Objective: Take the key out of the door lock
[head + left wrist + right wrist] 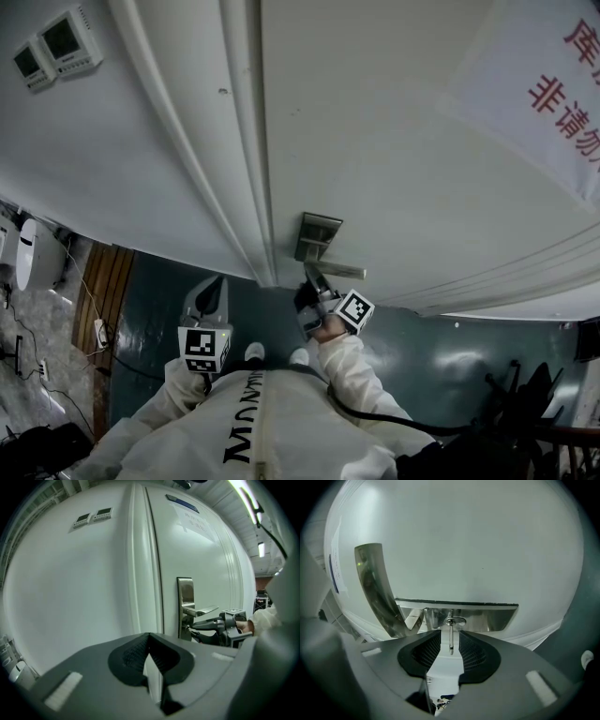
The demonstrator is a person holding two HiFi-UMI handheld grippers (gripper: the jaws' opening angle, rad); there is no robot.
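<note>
The key (pixel 450 638) stands between our right tongs (pixel 449 644) with a slim gap at each pad. The door handle (pixel 487 615) runs just above them and blocks any lift. Straight ahead, the lock plate (pixel 375 588) and door (pixel 464 541) close the way. Our left tongs (pixel 149 639) hang well back from the door, clear all round.

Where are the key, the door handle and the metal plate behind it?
key (pixel 450 640), right gripper view, on its thin edge.
door handle (pixel 202 611), left gripper view, mid-lever.
metal plate (pixel 185 591), left gripper view, upper part.
</note>
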